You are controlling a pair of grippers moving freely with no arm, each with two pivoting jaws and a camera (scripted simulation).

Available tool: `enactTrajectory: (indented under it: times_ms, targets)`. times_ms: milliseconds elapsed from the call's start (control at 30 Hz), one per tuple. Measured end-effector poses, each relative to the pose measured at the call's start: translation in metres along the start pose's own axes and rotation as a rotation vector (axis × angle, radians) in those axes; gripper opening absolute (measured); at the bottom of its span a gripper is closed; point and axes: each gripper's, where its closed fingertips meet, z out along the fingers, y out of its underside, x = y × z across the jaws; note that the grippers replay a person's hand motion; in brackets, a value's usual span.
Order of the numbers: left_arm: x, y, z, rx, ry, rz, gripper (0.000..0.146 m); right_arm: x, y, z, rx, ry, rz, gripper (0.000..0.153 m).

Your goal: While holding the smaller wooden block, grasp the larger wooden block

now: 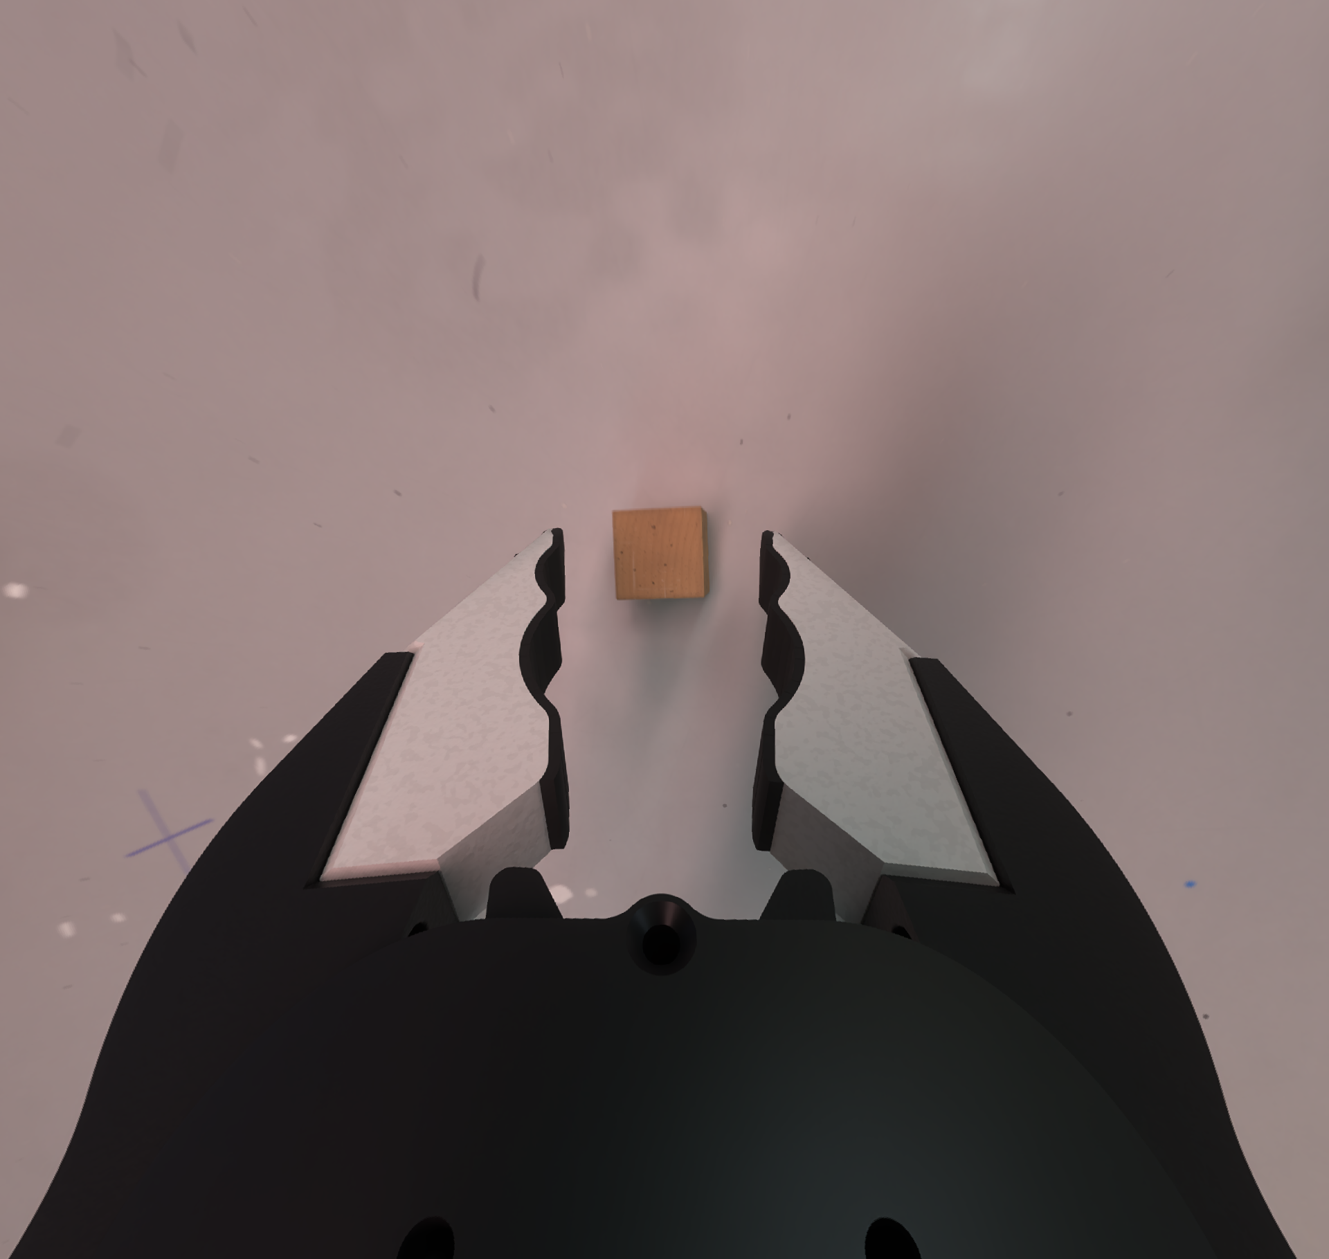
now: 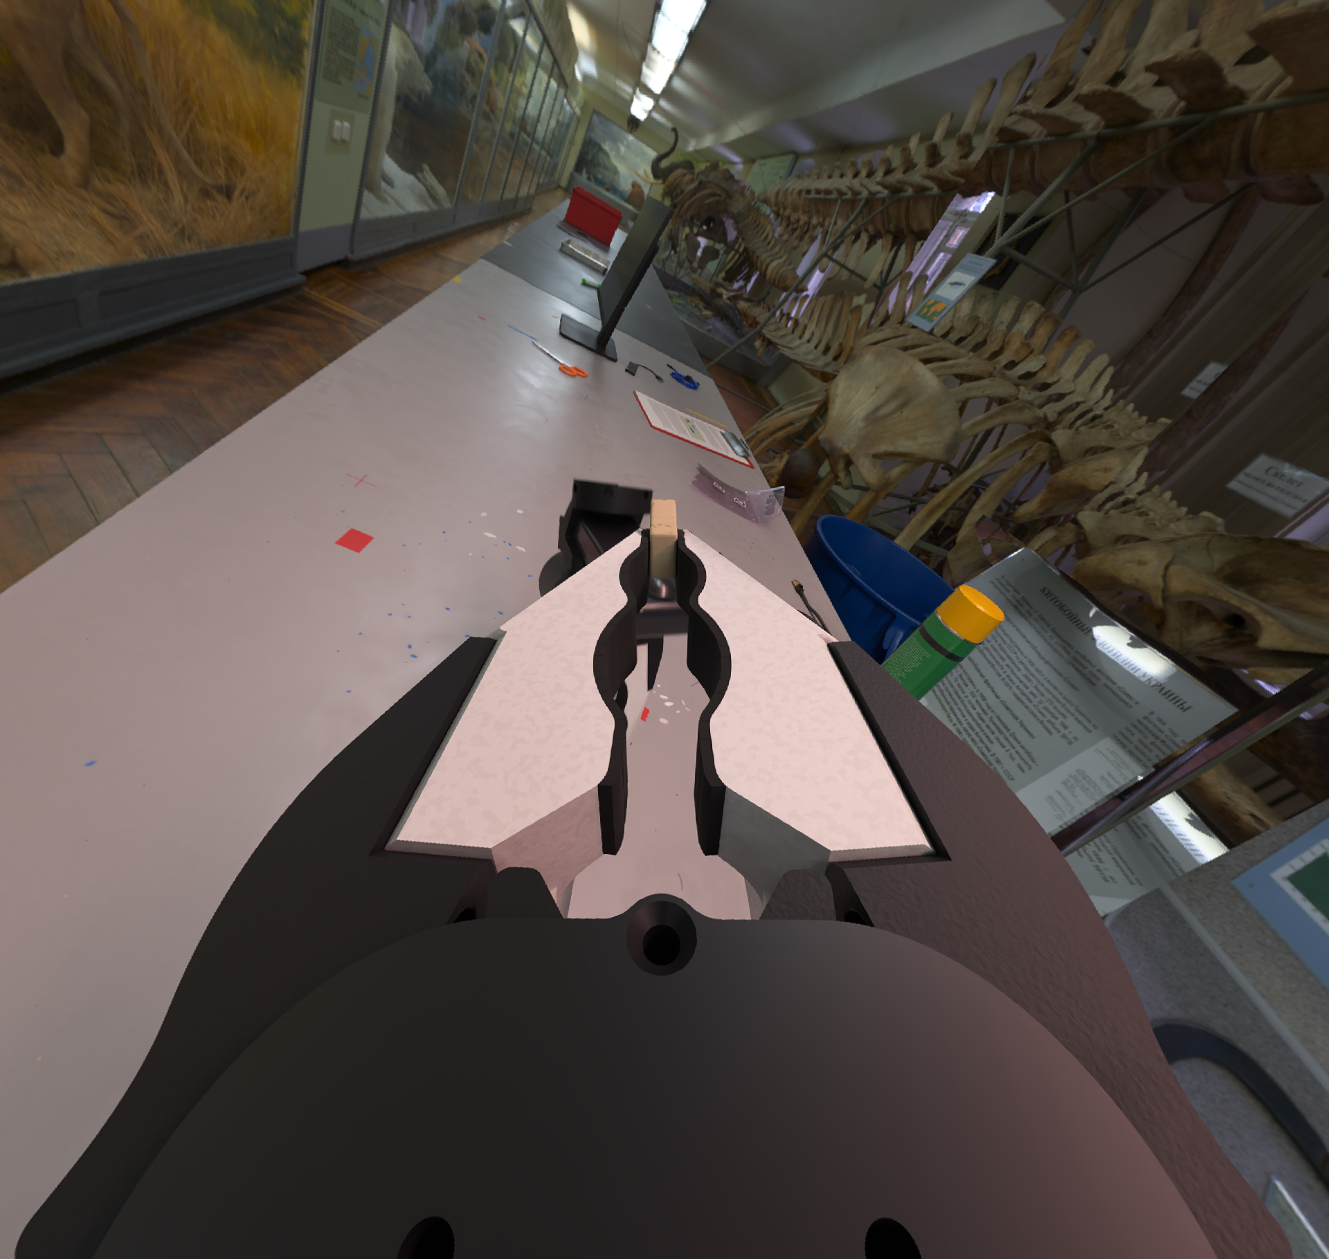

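Left wrist view: lighting soft and even, rather dim. The table (image 1: 359, 290) reads a flat pinkish grey, darkening toward the right, where a broad diffuse shadow falls. The wooden block (image 1: 659, 553) is sharp-edged and evenly lit, with only a faint shadow at its near side. No glare noted.

Right wrist view: brighter. Light comes from a row of ceiling strip lights (image 2: 679, 9), blown out to white. Sheen shows on the far tabletop (image 2: 431, 433) and glare on the display cases (image 2: 216, 110) at left. Strong wide-angle distortion: straight lines bow and stretch toward the edges. Background surfaces look soft and smeared; the near gripper body (image 2: 647, 1081) is dark but crisp.
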Motion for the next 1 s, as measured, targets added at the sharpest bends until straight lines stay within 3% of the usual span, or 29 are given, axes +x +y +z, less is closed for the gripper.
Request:
enactTrajectory:
  times_ms: [100, 233, 333, 467, 633, 800, 1000]
  targets:
    - [0.004, 0.014, 0.018, -0.054, 0.072, -0.038, 0.053, 0.008, 0.004, -0.006, 0.04, -0.006, 0.028, 0.005]
    - [0.002, 0.017, 0.021, -0.016, 0.135, -0.135, 0.029, 0.017, 0.008, -0.01, 0.078, -0.008, 0.082, 0.005]
    - [0.004, 0.019, 0.017, -0.049, 0.202, -0.238, 0.029, 0.017, 0.009, -0.01, 0.078, -0.011, 0.084, 0.006]
    - [0.017, 0.012, 0.01, -0.044, 0.446, -0.574, 0.029, 0.016, 0.013, -0.007, 0.056, -0.015, 0.078, 0.006]
    - [0.021, 0.011, 0.008, -0.009, 0.531, -0.606, 0.029, 0.015, 0.016, -0.002, 0.042, -0.024, 0.081, 0.006]
    - [0.015, 0.014, 0.009, -0.027, 0.479, -0.602, 0.029, 0.018, 0.024, 0.006, 0.01, -0.023, 0.084, 0.006]
    - [-0.032, 0.043, 0.011, -0.147, 0.023, -0.491, 0.029, 0.041, 0.041, 0.025, -0.076, 0.135, 0.014, 0.006]
